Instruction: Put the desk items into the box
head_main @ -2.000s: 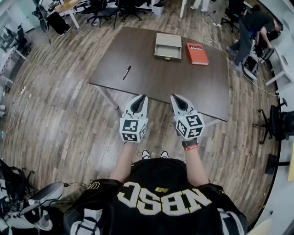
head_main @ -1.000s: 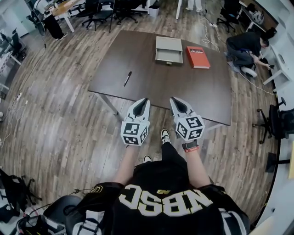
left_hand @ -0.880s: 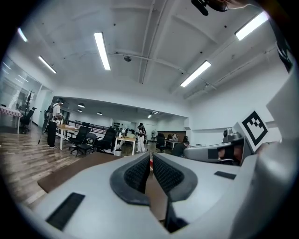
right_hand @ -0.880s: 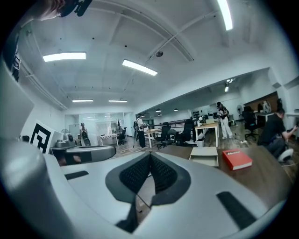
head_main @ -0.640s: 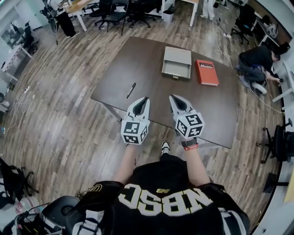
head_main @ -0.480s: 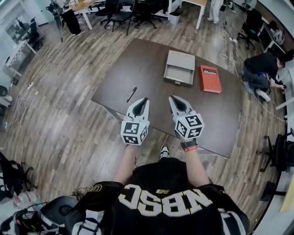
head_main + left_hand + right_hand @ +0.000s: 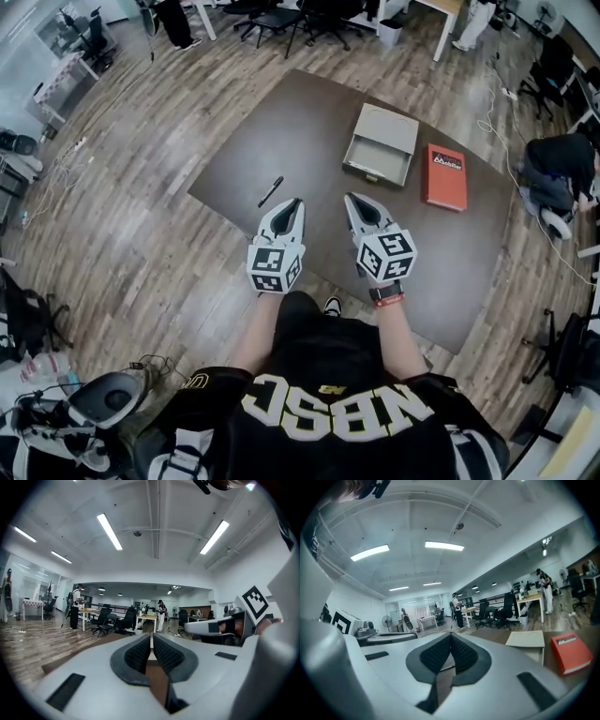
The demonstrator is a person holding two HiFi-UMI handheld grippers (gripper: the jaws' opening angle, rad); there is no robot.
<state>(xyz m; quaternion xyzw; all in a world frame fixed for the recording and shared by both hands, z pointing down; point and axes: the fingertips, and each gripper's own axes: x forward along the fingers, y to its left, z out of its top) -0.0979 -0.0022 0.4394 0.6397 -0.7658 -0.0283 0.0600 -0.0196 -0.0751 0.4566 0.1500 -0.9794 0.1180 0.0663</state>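
A dark brown table (image 7: 309,131) carries a grey open box (image 7: 380,145), a red book (image 7: 444,175) to its right, and a black pen (image 7: 270,191) to its left. My left gripper (image 7: 292,202) hovers over the table's near edge, just right of the pen, jaws shut and empty. My right gripper (image 7: 354,200) hangs beside it, short of the box, also shut and empty. In the right gripper view the box (image 7: 527,640) and the book (image 7: 567,654) lie ahead on the right. The left gripper view looks level across the room past shut jaws (image 7: 151,638).
Wooden floor surrounds the table. Office chairs (image 7: 309,13) and desks stand at the far side. A person crouches (image 7: 558,169) on the floor at the right. Bags and gear (image 7: 56,422) lie on the floor at the near left. People stand in the distance (image 7: 75,606).
I have walked up to the table: both grippers now reach over its near edge. The table, box, book and pen have swung clockwise and come nearer in the head view.
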